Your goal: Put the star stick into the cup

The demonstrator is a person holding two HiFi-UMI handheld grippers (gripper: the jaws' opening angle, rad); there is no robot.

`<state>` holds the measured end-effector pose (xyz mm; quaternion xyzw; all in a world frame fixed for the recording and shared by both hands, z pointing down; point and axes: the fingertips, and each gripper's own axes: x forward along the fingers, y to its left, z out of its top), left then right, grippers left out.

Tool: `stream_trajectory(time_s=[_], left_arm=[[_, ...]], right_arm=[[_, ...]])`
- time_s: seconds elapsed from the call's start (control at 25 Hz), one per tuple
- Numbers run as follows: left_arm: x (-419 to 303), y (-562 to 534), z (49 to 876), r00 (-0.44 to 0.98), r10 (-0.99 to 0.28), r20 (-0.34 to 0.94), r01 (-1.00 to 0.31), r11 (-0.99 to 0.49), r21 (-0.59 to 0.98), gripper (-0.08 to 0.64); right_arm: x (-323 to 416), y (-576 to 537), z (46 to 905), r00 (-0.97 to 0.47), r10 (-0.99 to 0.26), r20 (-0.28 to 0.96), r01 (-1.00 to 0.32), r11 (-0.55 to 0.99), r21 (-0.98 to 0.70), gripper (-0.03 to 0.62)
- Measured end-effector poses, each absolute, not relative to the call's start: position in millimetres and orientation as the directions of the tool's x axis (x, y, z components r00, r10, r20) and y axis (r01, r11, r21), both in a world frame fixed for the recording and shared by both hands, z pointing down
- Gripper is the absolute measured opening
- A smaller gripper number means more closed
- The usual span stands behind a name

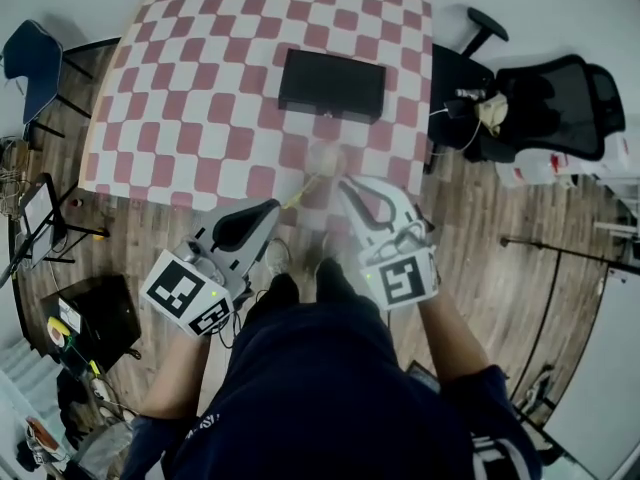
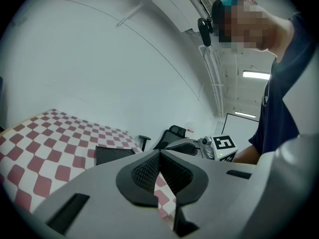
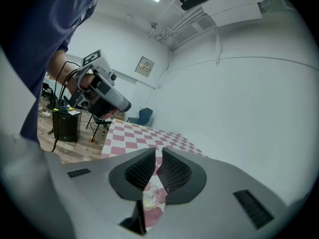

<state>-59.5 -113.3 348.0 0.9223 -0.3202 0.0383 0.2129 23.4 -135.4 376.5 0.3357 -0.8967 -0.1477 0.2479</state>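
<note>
A clear cup (image 1: pixel 325 157) stands near the front edge of the red-and-white checked table (image 1: pixel 200 88). A thin yellowish star stick (image 1: pixel 300 190) slants from the cup's left side toward the table edge; I cannot tell whether its tip is inside the cup. My right gripper (image 1: pixel 350 184) hovers just right of the cup, over the table edge. In the right gripper view the jaws (image 3: pixel 158 157) stand a narrow gap apart with nothing between them, and the cup (image 3: pixel 152 199) shows below with something yellow at it. My left gripper (image 1: pixel 270 208) is left of the stick, its pads (image 2: pixel 159 156) touching and empty.
A flat black box (image 1: pixel 331 83) lies on the table's middle, behind the cup. A black office chair (image 1: pixel 560 103) stands to the right of the table, a blue chair (image 1: pixel 35 63) to its left. A black case (image 1: pixel 100 318) and cables sit on the wooden floor at lower left.
</note>
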Motion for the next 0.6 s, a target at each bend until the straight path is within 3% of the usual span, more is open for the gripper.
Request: stream_trajectory(time_s=[0.6], left_arm=[[-58.7, -114.4, 313.9, 0.817, -0.551, 0.169, -0.575, -0.757, 0.309, 0.029]], right_arm=[[16.7, -125.1, 302.4, -0.671, -0.7, 0.243, -0.613, 0.708, 0.35, 0.025]])
